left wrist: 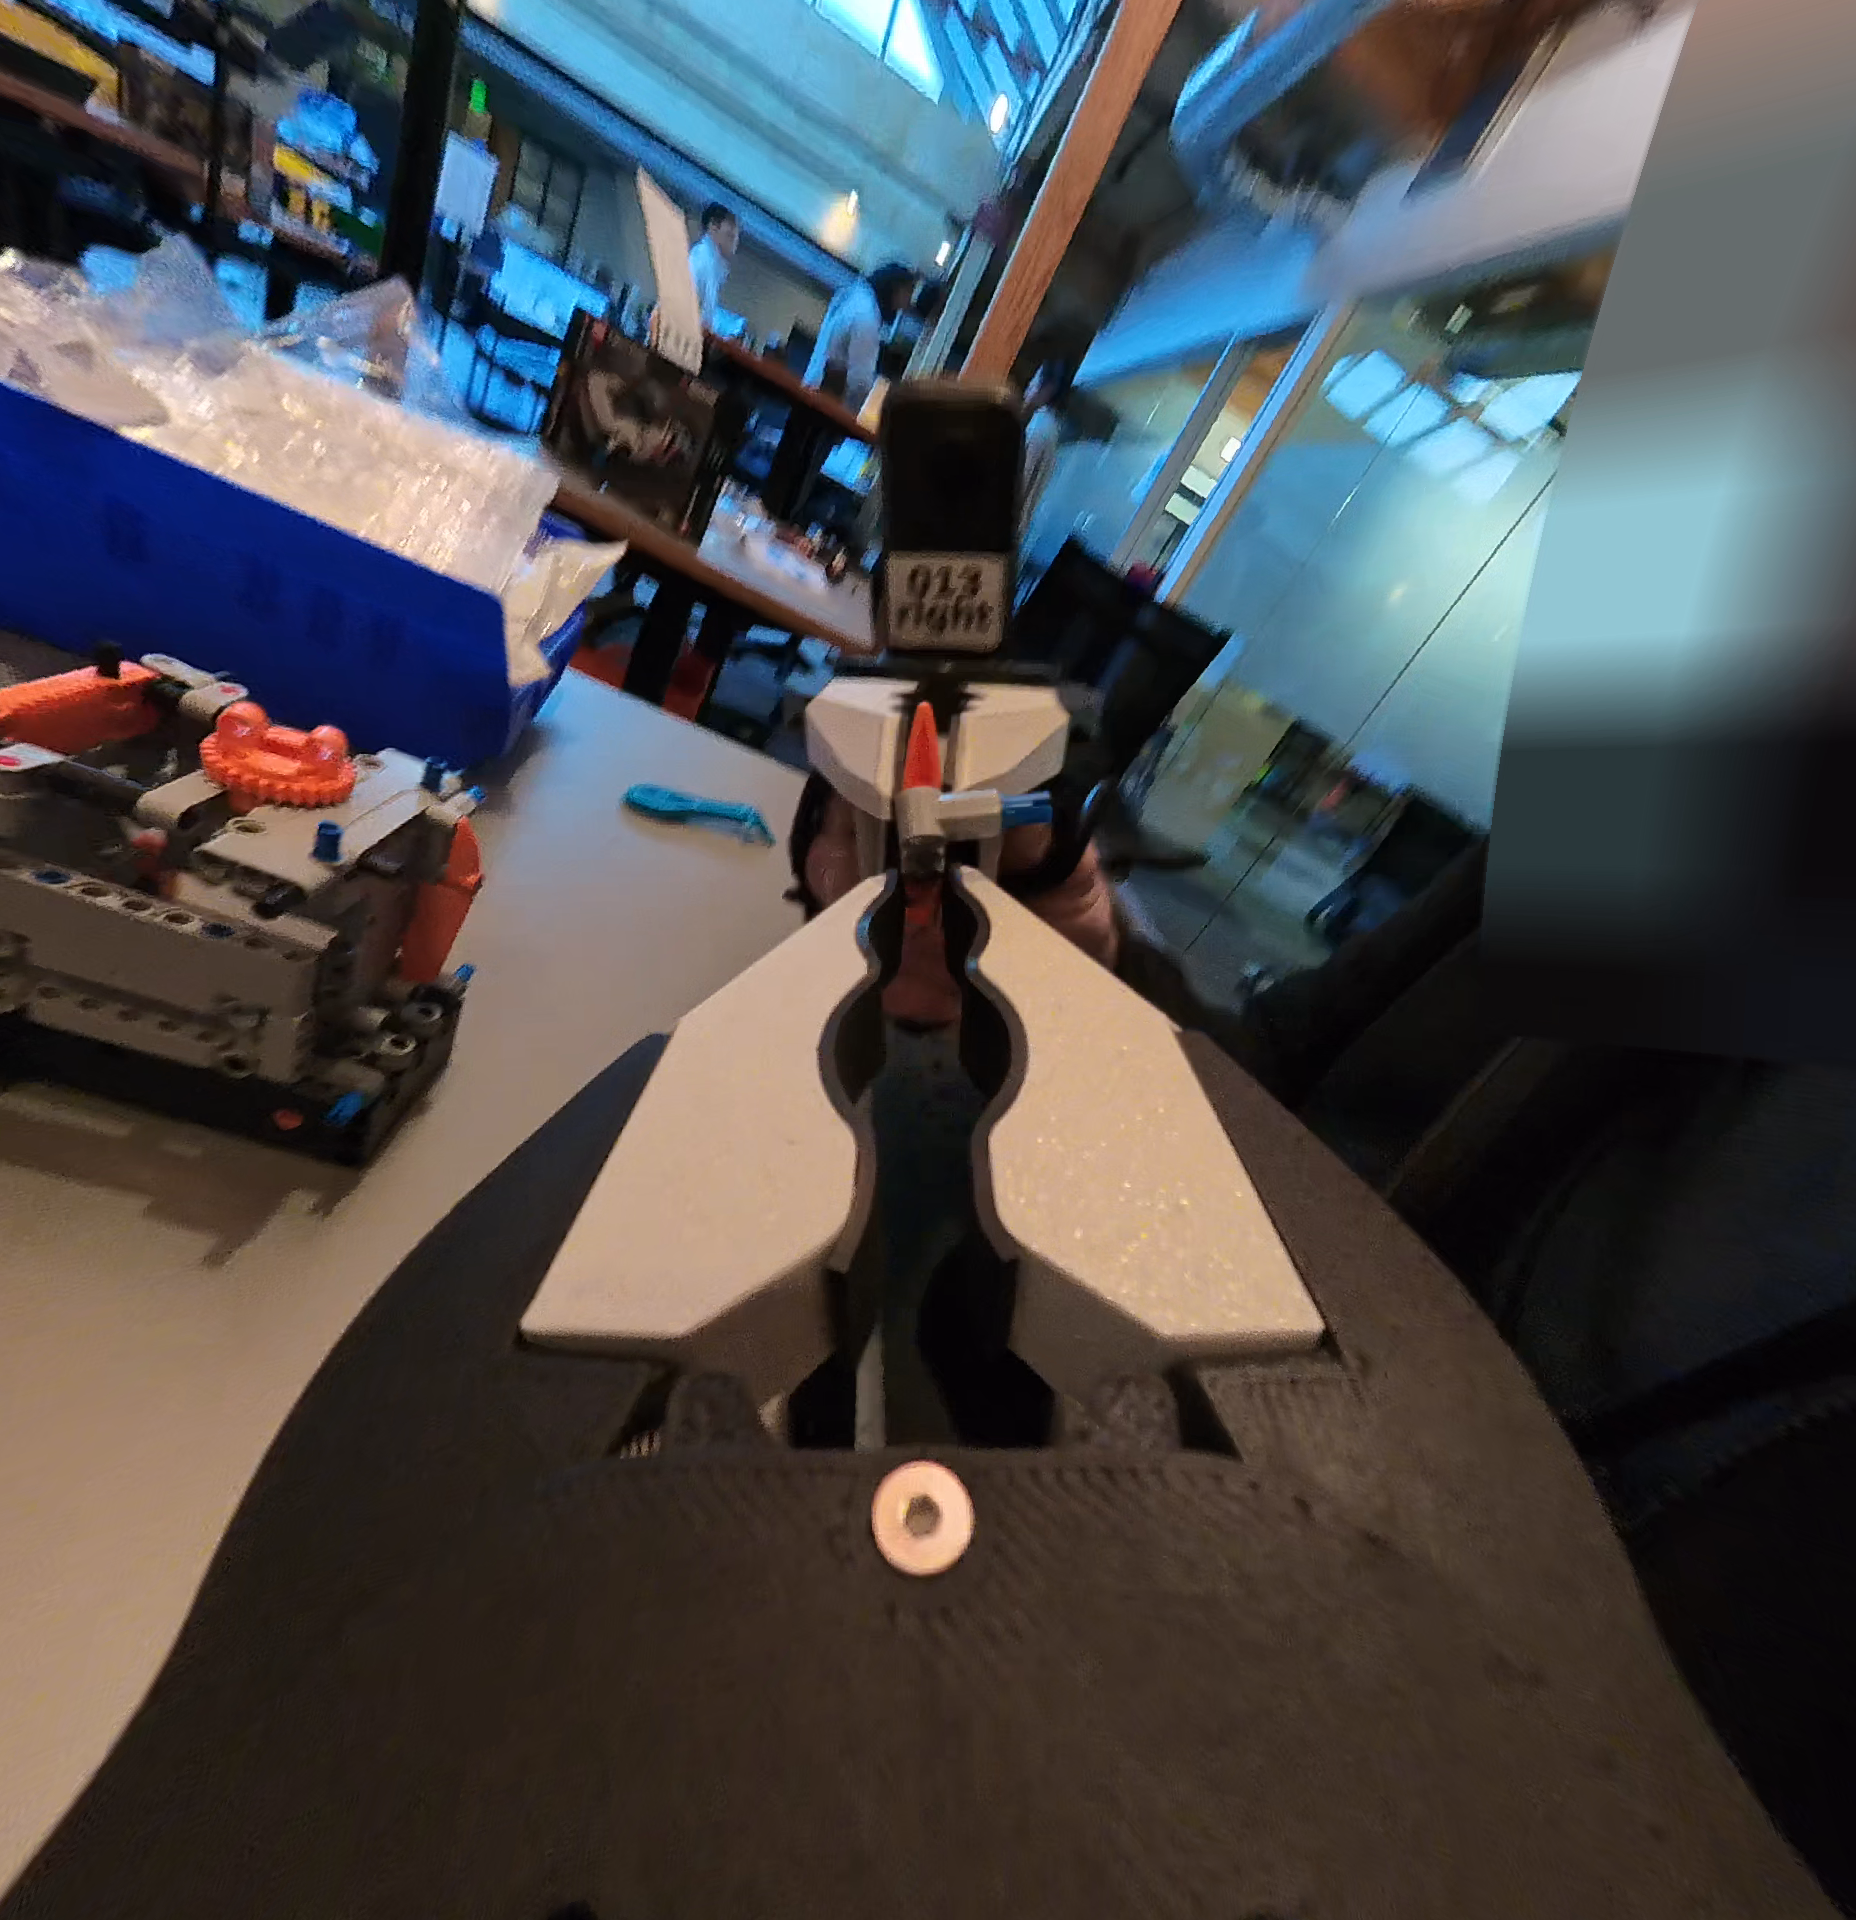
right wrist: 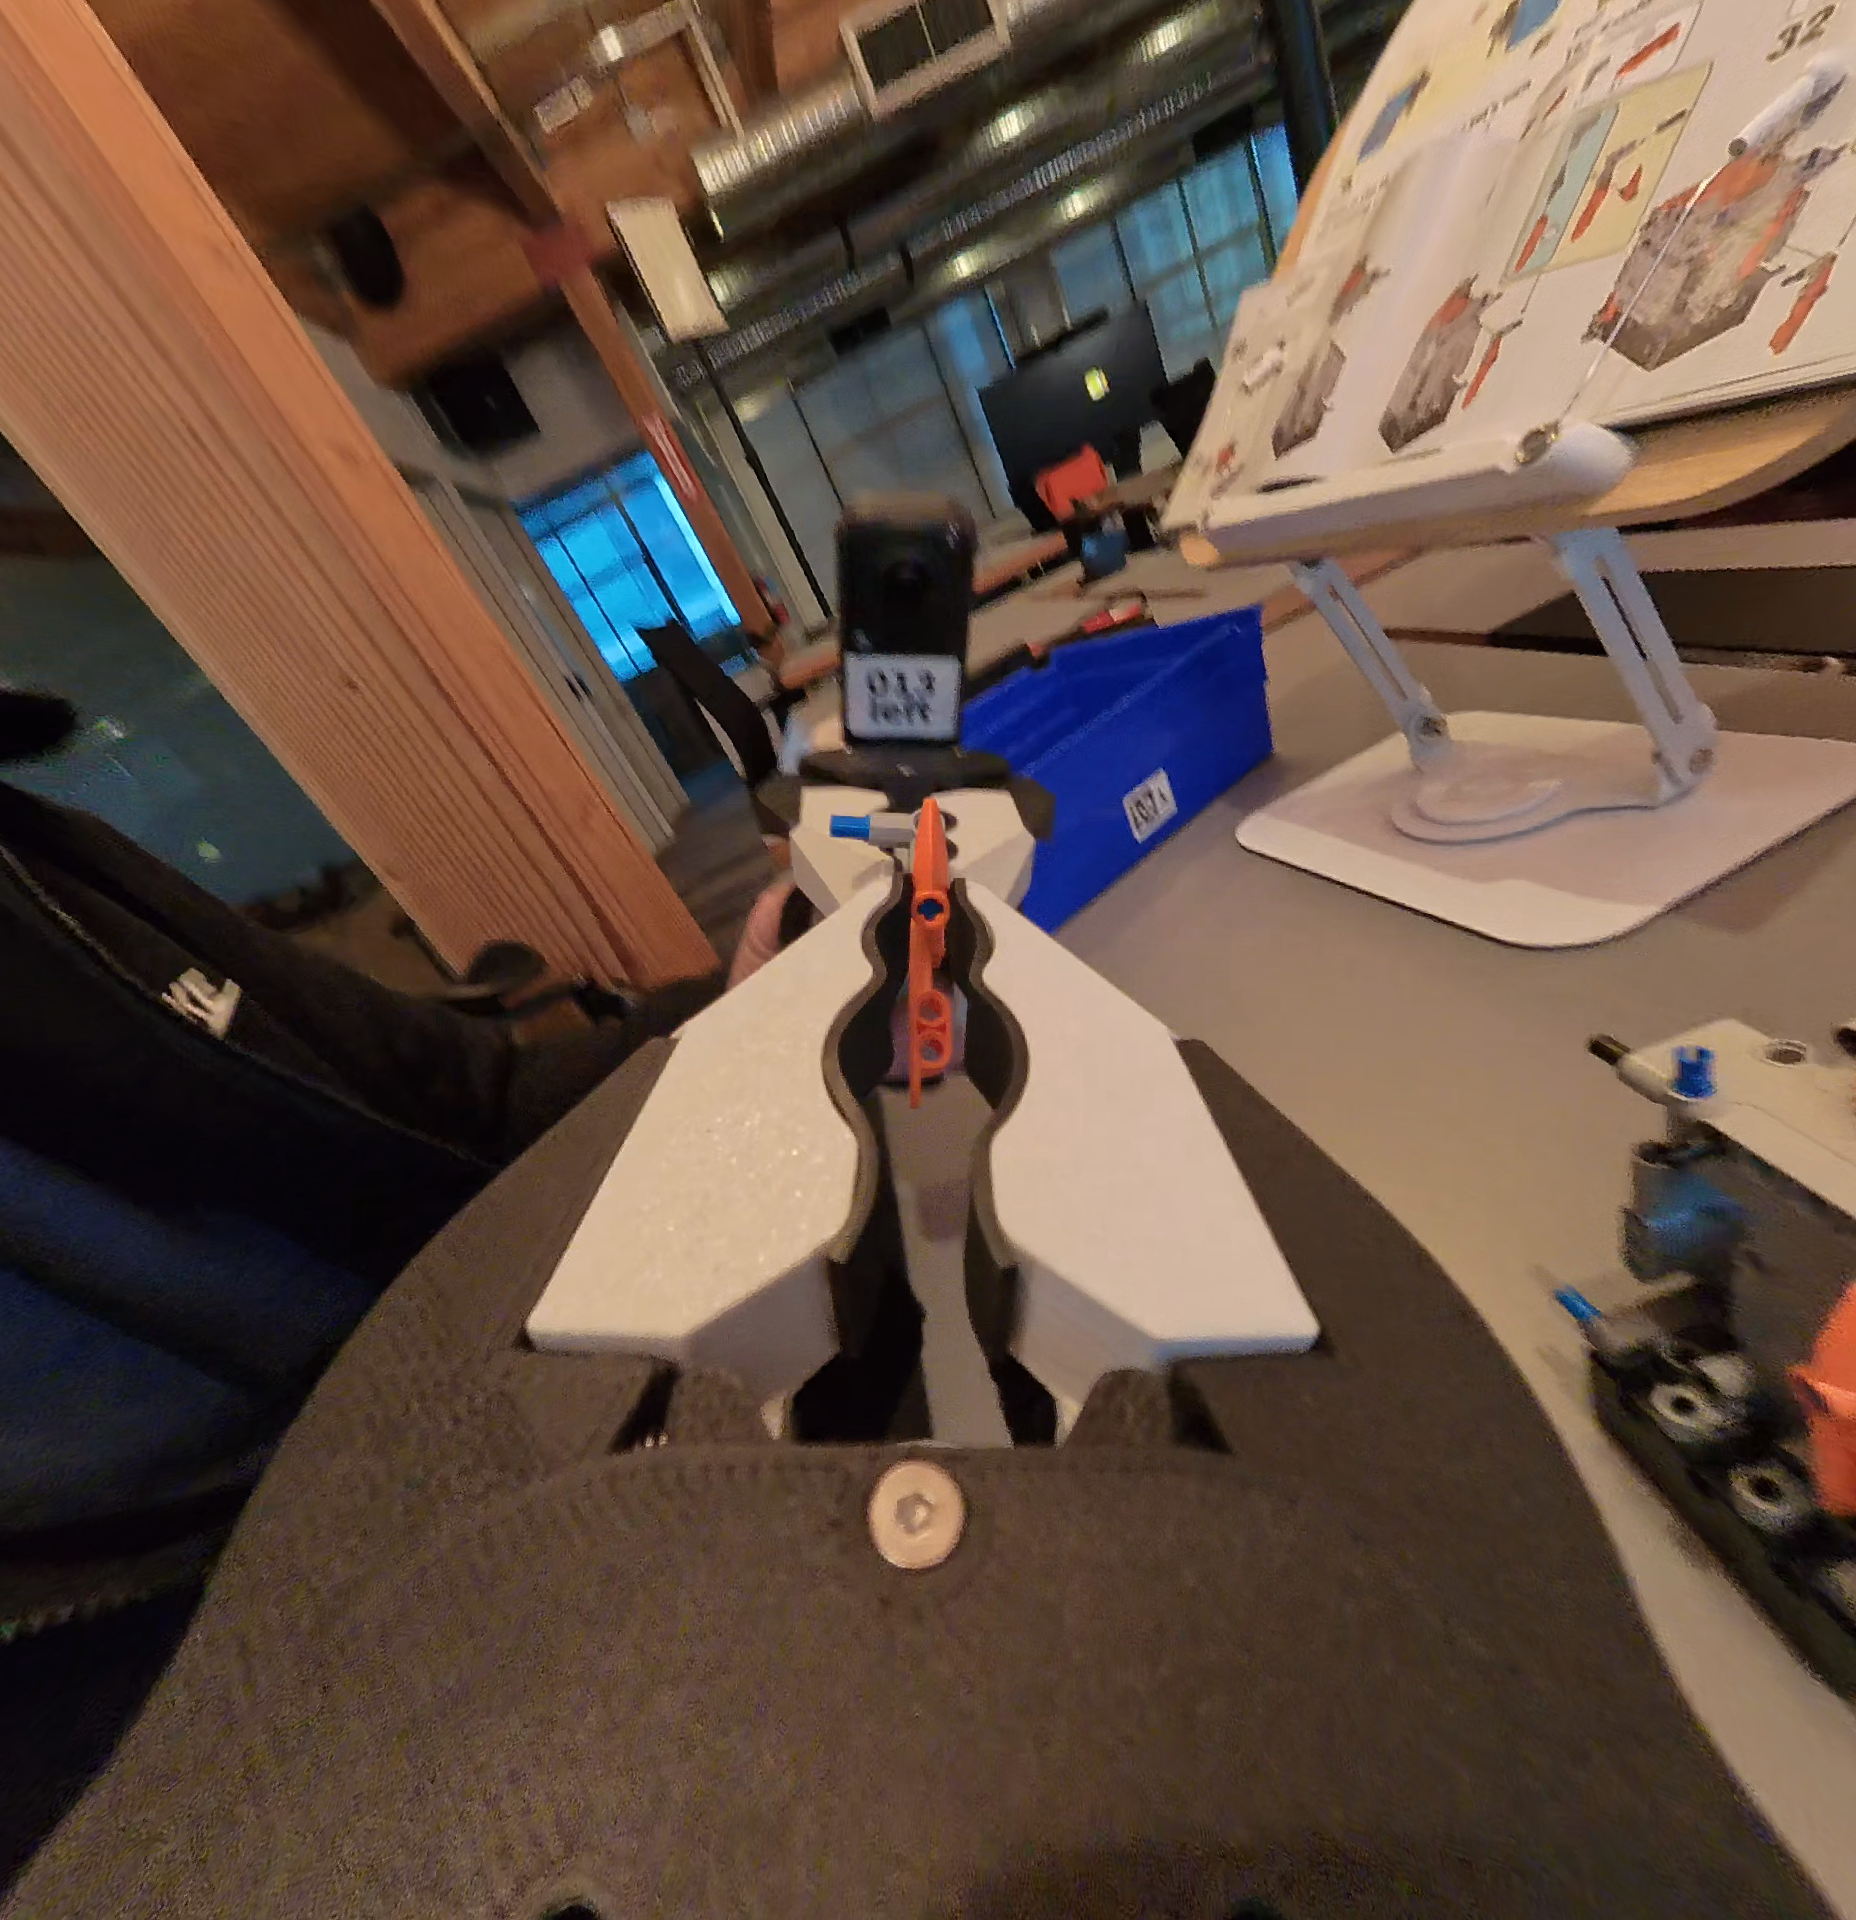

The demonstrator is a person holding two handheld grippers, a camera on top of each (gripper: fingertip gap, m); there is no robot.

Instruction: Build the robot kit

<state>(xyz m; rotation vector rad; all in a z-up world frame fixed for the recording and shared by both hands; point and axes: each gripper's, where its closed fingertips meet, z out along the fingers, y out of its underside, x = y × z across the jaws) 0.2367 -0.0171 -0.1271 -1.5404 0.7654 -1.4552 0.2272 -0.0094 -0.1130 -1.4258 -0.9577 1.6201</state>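
Left wrist view: the left tool [left wrist: 919, 883] and the right tool [left wrist: 934, 805] meet tip to tip above the surface [left wrist: 612, 883]. Right wrist view: the right tool [right wrist: 929, 894] is clamped on an orange piece [right wrist: 926, 966]. The left tool [right wrist: 908, 831] is closed on a grey pin [right wrist: 882, 827] that touches the orange piece. Beside them sits a brick model [left wrist: 207, 914]; farther off, a blue bin [right wrist: 1121, 738] and a booklet [right wrist: 1526, 239] on a stand [right wrist: 1547, 810].

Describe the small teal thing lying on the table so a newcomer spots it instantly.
In the left wrist view, start at the big blue plastic bin on the grey table. Just right of its near corner lies a small teal looped cord, alone and flat, unlike the blocky grey-and-orange brick model.
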